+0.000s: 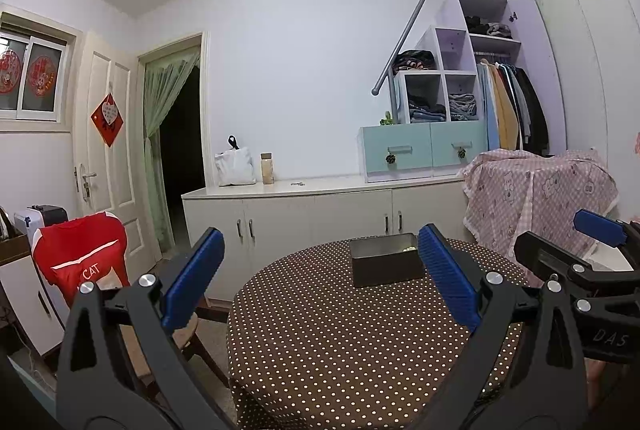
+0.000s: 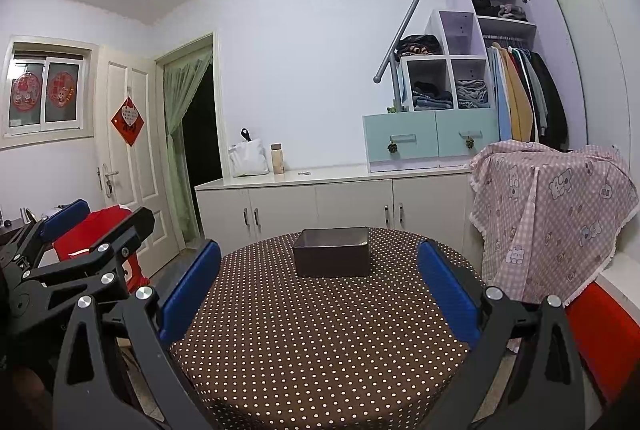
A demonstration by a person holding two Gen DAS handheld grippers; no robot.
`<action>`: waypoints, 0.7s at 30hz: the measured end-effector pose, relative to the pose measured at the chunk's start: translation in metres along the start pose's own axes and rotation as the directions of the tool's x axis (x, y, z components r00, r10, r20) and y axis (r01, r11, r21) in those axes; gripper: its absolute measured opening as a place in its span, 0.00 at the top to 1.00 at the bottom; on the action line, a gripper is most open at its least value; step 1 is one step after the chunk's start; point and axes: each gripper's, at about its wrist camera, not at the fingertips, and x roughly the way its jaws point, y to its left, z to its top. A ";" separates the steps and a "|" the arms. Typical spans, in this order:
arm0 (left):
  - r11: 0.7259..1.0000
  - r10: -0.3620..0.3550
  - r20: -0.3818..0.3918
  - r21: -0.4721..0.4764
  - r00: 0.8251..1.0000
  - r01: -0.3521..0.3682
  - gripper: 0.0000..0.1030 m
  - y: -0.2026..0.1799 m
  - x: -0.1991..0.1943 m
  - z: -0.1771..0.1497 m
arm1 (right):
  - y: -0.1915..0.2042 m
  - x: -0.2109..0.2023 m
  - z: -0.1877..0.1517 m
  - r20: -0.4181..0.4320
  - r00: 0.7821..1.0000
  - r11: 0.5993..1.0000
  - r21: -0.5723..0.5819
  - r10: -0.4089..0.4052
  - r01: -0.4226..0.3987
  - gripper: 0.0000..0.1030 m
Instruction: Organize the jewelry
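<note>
A round table draped in a brown cloth with white polka dots (image 1: 360, 342) is seen from both wrist cameras. Near its far edge a dark rectangular open-topped metal box (image 1: 386, 260) is set; something small and pale is glimpsed inside at its right end, too small to be identified. No jewelry can be made out elsewhere on the cloth.

The left gripper (image 1: 320, 270), with black arms and blue ribbed pads, is held above the near part of the table, its jaws spread wide and nothing between them. The right gripper (image 2: 320, 278) is likewise held with jaws wide apart and empty, the box framed between its fingers but well beyond them. The two tools are held side by side, apart.

Behind the table, a long white cabinet (image 2: 320, 201) is seen against the wall, and a pink bear-print cloth (image 2: 556, 205) is draped at the right.
</note>
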 end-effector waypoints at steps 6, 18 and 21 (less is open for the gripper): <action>1.000 -0.001 -0.006 -0.002 1.000 0.001 0.07 -0.002 0.003 -0.004 | -0.001 0.002 -0.002 -0.007 1.000 1.000 0.003 -0.002 0.002 0.08; 1.000 0.015 -0.009 0.009 1.000 -0.014 0.07 -0.008 0.007 -0.011 | -0.005 0.008 -0.008 -0.024 1.000 1.000 0.010 -0.004 0.005 0.08; 1.000 0.013 -0.009 0.006 1.000 -0.013 0.07 -0.009 0.008 -0.012 | -0.005 0.009 -0.009 -0.026 1.000 1.000 0.011 -0.004 0.004 0.08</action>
